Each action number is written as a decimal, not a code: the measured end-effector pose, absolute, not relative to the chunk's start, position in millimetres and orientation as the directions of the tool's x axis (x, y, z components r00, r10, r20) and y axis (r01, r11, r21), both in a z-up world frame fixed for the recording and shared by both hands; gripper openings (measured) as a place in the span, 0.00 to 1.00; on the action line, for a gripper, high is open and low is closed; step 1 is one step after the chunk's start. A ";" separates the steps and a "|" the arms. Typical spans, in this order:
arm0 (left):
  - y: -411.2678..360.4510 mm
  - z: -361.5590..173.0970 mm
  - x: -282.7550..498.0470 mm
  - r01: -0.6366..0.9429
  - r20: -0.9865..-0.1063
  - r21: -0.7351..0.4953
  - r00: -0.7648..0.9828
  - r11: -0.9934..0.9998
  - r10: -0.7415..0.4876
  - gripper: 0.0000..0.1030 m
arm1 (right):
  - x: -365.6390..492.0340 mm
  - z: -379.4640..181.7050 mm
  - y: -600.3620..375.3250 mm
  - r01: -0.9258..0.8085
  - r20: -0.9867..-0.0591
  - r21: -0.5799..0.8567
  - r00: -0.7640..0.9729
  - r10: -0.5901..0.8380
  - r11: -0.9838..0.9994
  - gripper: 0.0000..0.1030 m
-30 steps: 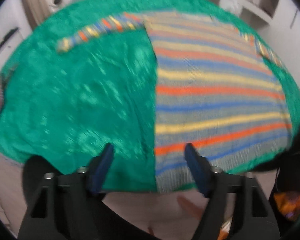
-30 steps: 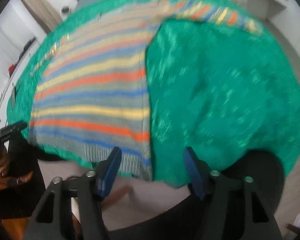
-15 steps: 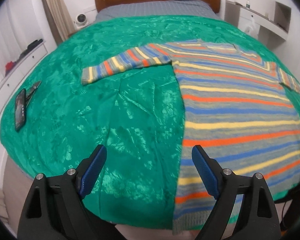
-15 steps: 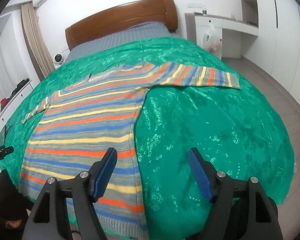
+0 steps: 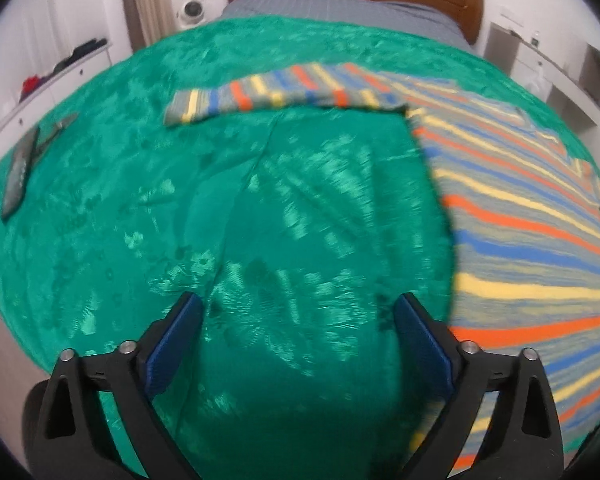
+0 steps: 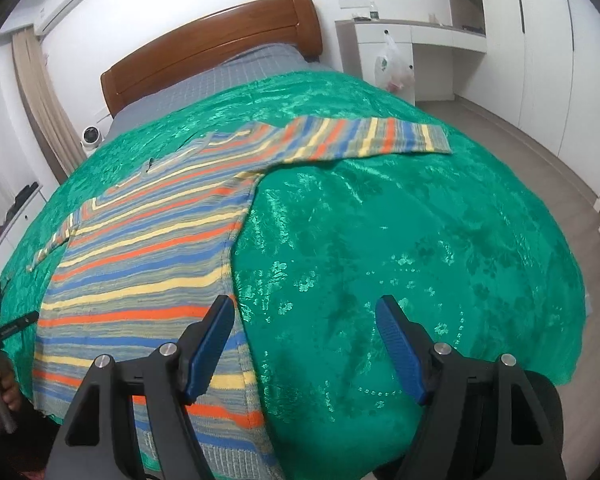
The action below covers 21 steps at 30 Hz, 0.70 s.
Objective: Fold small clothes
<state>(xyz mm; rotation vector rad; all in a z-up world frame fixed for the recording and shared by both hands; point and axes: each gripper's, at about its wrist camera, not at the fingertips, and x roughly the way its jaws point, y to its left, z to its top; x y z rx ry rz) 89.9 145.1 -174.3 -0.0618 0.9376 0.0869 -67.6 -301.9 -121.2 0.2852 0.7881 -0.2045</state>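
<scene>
Lying flat — striped sweater [image 6: 148,272] on bedspread [image 6: 400,240]

A striped knitted sweater [image 6: 148,264] lay flat on the green satin bedspread [image 6: 400,248], its two sleeves stretched out sideways. Behind the spread stood a brown wooden headboard [image 6: 208,48]. A flat dark remote-like object [image 5: 20,172] lay on the spread, well left of the sweater's left sleeve [image 5: 276,94].

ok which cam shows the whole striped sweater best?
Right wrist: the striped sweater shows sharply from hem to collar, with both sleeves spread on the green bedspread. Left wrist, blurred, shows one sleeve and part of the body, cut off at the edge.
</scene>
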 end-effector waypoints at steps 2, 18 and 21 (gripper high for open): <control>149.8 -177.1 89.6 -0.110 -0.805 -0.046 0.593 0.993 0.028 1.00 | -66.2 -122.0 -307.6 0.286 -0.725 0.220 0.688 -0.040 0.933 0.71; 148.1 -183.4 88.0 -0.096 -0.791 -0.048 0.612 0.994 0.020 1.00 | 63.3 -127.0 -542.3 0.487 -0.675 0.639 0.726 0.130 0.595 0.70; 147.7 -184.1 89.0 -0.096 -0.787 -0.043 0.616 0.994 0.025 1.00 | 75.2 -155.0 -564.5 0.526 -0.680 0.683 0.711 0.180 0.507 0.68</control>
